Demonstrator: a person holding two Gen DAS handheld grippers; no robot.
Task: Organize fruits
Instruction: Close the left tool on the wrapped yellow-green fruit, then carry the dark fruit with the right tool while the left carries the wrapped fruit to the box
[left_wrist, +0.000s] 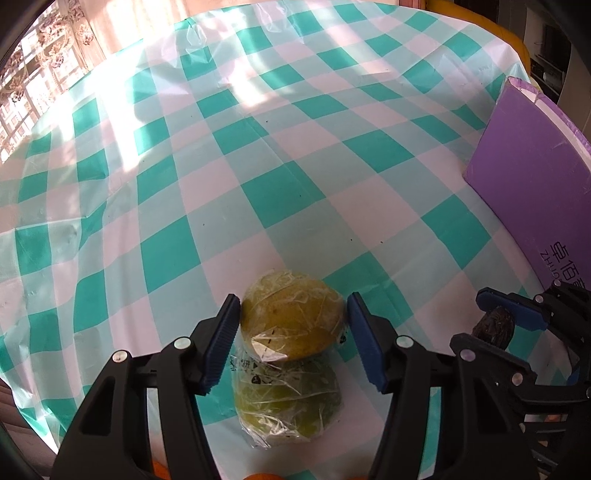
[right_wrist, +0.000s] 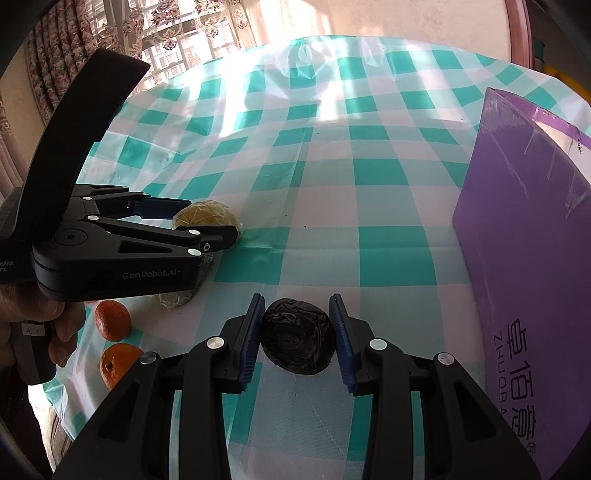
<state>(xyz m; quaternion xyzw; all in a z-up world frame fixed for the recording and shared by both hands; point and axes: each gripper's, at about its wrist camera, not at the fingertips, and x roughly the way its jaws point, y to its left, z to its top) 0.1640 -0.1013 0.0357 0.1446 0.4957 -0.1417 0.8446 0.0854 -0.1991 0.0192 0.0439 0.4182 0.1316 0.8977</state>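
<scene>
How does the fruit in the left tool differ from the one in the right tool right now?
The wrapped fruit between the left tool pads is yellow-green and in clear film; the dark fruit clamped in the right tool is near-black, wrinkled and bare. The wrapped fruit looks larger and sits against a second wrapped fruit; the dark fruit is alone. Both are roundish.
</scene>
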